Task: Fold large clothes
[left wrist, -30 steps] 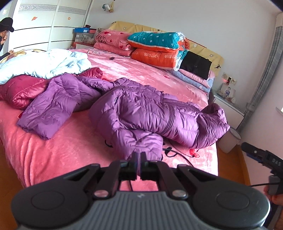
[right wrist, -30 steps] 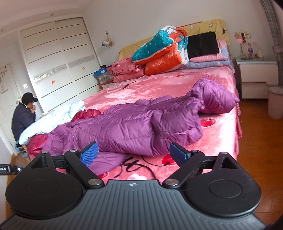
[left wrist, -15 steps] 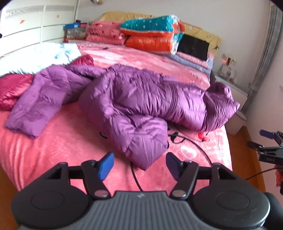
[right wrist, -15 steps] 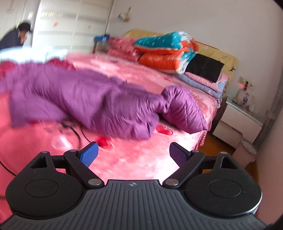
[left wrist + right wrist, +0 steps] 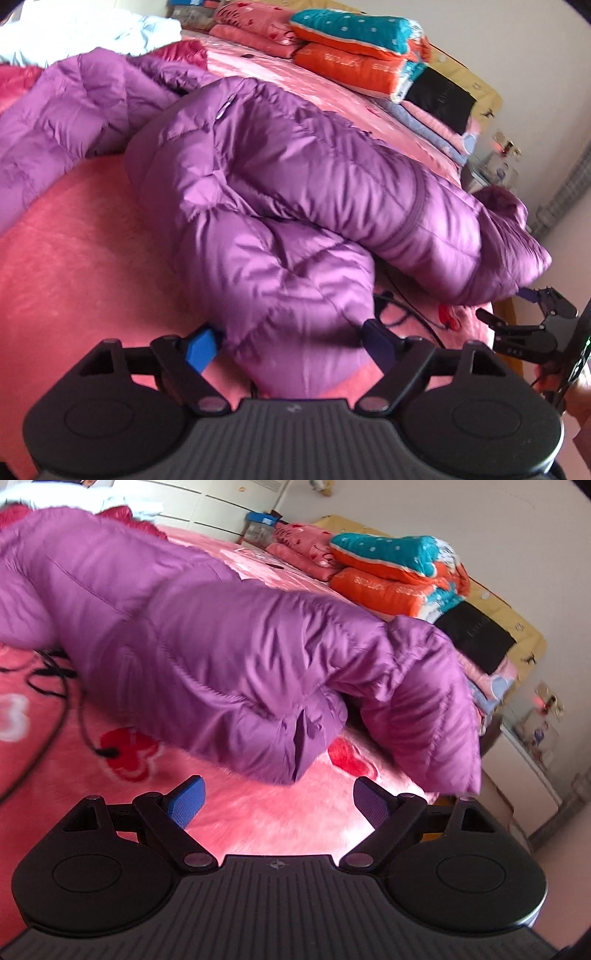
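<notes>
A big purple puffer coat [image 5: 295, 192] lies crumpled across the pink bed [image 5: 74, 280]. One sleeve end [image 5: 299, 332] reaches toward the bed's near edge and sits between the fingers of my left gripper [image 5: 291, 345], whose jaws are opening; the pads do not press on it. In the right wrist view the coat [image 5: 207, 653] fills the middle, its cuff [image 5: 295, 753] just ahead of my right gripper [image 5: 279, 801], which stands open over bare bedspread [image 5: 280, 819]. The right gripper [image 5: 524, 325] also shows at the right edge of the left wrist view.
Stacked quilts and pillows [image 5: 354, 48] sit at the headboard. A black cable [image 5: 62, 701] trails over the bedspread beside the coat. A dark red garment [image 5: 181, 51] and a white-blue one [image 5: 92, 29] lie at the far left. A nightstand [image 5: 528, 753] stands right of the bed.
Both grippers came down and closer to the coat. The left gripper went from shut to wide open around the sleeve end. The right gripper stayed open and swung toward the cuff.
</notes>
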### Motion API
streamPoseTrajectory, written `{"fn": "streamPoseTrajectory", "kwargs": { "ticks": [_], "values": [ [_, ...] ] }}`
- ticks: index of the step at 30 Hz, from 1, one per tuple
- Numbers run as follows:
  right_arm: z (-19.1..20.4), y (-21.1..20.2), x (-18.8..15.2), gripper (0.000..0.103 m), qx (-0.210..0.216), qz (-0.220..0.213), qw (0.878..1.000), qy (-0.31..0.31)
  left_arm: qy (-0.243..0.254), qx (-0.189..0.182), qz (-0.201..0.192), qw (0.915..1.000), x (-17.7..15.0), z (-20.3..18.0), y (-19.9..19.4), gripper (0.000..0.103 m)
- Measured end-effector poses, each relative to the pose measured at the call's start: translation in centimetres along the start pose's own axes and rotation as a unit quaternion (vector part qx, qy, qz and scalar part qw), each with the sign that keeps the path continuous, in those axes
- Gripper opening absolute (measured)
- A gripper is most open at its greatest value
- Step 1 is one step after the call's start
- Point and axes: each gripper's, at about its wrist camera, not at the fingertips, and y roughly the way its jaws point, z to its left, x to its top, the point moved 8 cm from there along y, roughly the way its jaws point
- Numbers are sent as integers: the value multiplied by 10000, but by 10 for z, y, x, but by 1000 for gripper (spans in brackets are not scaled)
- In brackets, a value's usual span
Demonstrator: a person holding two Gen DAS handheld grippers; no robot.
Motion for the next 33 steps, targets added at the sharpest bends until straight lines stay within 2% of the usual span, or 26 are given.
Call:
{"fn": "streamPoseTrajectory", "kwargs": {
  "ticks": [4, 8, 9, 10, 11, 12, 13, 15, 18, 22, 24, 26, 29, 33],
  "values": [
    [8, 27, 11, 103, 64, -136, 9991, -388, -221, -130, -50, 9997, 6, 3, 15, 91],
    [15, 46, 25, 103, -4, -316, 9978, -580, -189, -111, -41, 9998, 10, 2, 29, 89],
    [16, 47, 28, 99, 25, -304, 9980, -548, -204, -120, -87, 9997, 12, 2, 29, 82],
    [17, 50, 30, 93, 87, -257, 9985, -481, -199, -137, -115, 9996, 13, 1, 30, 70],
    [18, 48, 32, 81, 139, -188, 9989, -400, -172, -155, -106, 9997, 15, 0, 31, 63],
    [19, 50, 33, 70, 192, -107, 9993, -316, -151, -173, -67, 9997, 16, -2, 32, 51],
    [19, 50, 34, 66, 241, -28, 9994, -228, -132, -188, -41, 9997, 17, -4, 32, 42],
    [17, 47, 37, 48, 365, 97, 9993, 13, -92, -228, -57, 9997, 21, -7, 28, 31],
    [13, 36, 42, 32, 739, 221, 9954, 563, -32, -369, -219, 9991, 31, -14, 16, 22],
    [4, 10, 61, 24, 1294, 305, 9834, 1236, -202, -647, -474, 9966, 47, -19, -7, 17],
    [-1, -3, 70, 22, 1648, 327, 9730, 1584, -325, -797, -612, 9944, 56, -18, -22, 17],
    [-5, -20, 78, 21, 2067, 359, 9571, 1998, -427, -911, -793, 9918, 65, -17, -39, 16],
    [-11, -47, 88, 21, 2816, 325, 9183, 2764, -617, -1120, -990, 9868, 74, -14, -68, 16],
    [-10, -77, 95, 21, 3603, 281, 8561, 3695, -773, -1345, -1143, 9813, 79, -10, -103, 16]
  ]
}}
